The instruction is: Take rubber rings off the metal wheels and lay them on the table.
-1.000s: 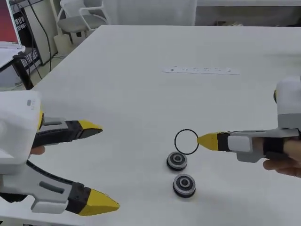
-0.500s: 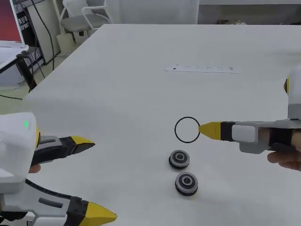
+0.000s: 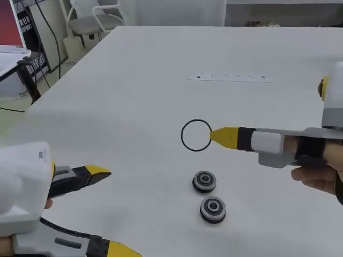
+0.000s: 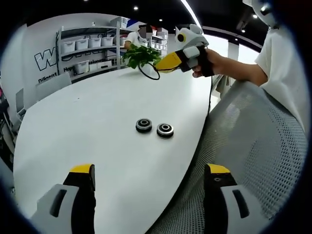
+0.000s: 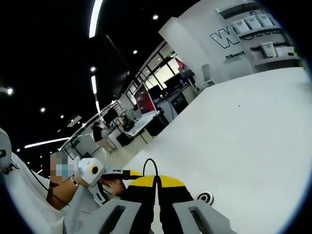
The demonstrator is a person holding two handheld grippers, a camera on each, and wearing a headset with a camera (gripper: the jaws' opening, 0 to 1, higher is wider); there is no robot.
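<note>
A thin black rubber ring [image 3: 196, 135] hangs from the yellow tips of my right gripper [image 3: 221, 136], which is shut on it above the white table [image 3: 134, 96]. The ring [image 5: 149, 167] shows as a narrow loop rising from the closed jaws of that gripper [image 5: 156, 182]. Two metal wheels with dark rims [image 3: 204, 181] [image 3: 213, 209] lie flat side by side below the ring. My left gripper [image 3: 110, 211] is open and empty at the near left, well away from the wheels [image 4: 144, 125] [image 4: 165, 130]. The left gripper [image 4: 150, 171] looks across them at the ring [image 4: 148, 71].
A pale strip with small marks [image 3: 230, 78] lies further back on the table. Office chairs [image 3: 91, 21] and a dark stand [image 3: 29, 67] are off the table's far left edge. A grey mesh seat [image 4: 243, 146] lies beside the table's near edge.
My right gripper has carried the ring up and to the left, away from the wheels. The left gripper has dropped lower toward the near edge. The wheels have not moved.
</note>
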